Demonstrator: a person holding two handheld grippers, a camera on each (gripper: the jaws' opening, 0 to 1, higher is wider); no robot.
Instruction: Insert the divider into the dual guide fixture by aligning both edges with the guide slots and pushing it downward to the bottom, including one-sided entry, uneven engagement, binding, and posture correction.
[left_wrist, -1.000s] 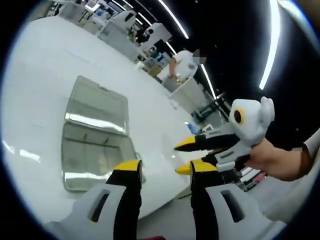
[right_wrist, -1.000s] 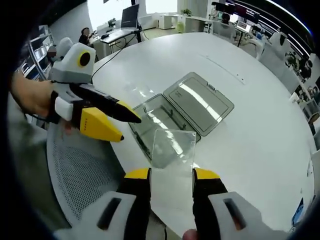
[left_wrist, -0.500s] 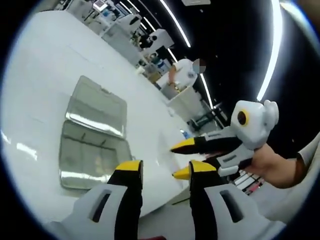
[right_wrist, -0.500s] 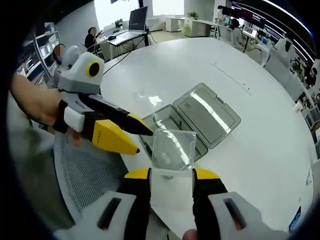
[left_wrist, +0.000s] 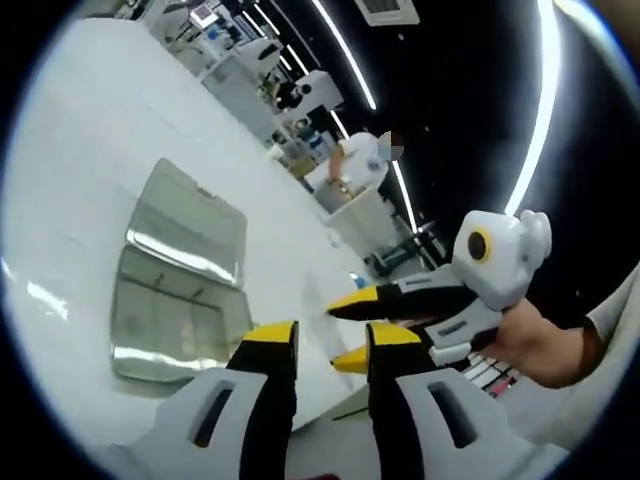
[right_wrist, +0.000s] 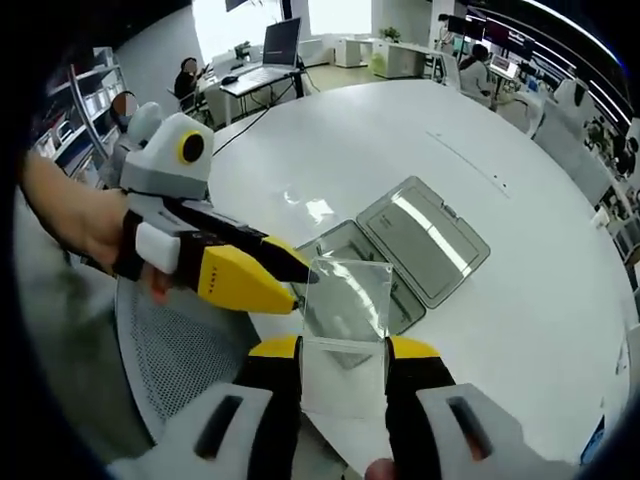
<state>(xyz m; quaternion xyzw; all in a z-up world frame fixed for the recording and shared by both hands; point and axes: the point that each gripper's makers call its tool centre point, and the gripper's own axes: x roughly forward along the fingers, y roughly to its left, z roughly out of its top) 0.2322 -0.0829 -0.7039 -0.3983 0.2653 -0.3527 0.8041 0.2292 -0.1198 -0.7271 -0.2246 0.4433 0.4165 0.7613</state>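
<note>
My right tool (right_wrist: 342, 352) pinches the clear square plastic divider (right_wrist: 346, 312) by its lower edge, above the open transparent hinged fixture case (right_wrist: 420, 245) on the round white bench (right_wrist: 540, 290). My left tool (right_wrist: 275, 280) hovers just beside the divider's left edge, jaws slightly apart, empty.

Nothing here can be read. No lettering, label, brand or number is legible on the round white table (right_wrist: 520, 270), on the clear hinged plastic case (right_wrist: 400, 250) lying open on it, or on the far monitor screen (right_wrist: 283, 43).
</note>
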